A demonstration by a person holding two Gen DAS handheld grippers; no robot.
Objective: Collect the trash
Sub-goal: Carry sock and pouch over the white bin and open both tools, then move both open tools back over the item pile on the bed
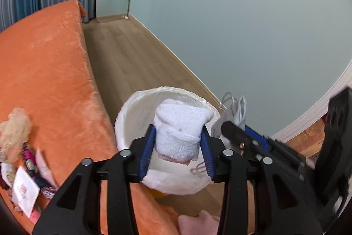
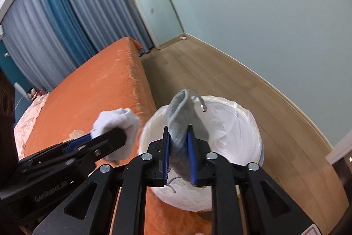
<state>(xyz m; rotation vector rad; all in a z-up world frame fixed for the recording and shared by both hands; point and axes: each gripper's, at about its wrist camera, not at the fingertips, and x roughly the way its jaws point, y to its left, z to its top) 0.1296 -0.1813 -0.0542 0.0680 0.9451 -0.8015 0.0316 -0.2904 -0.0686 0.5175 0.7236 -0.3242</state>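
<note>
Holding two pieces of trash over the lined bin [image 1: 132,122] beside the orange bed [image 1: 55,63].

A folded white cloth [image 1: 180,131] sits clamped between the blue pads of the left hand-held gripper [image 1: 178,147], above the bin's near rim; a grey fabric pouch [image 2: 180,124] with a cord is clamped in the right hand-held gripper [image 2: 179,153], above the bin's opening. Both sets of jaws stand part-way apart, pressed on their loads. On the bed, away from the bin, lies a heap of wrappers and paper scraps [image 1: 22,169]. Wooden floor [image 2: 220,72] runs past the bin to a pale wall [image 1: 242,25].
</note>
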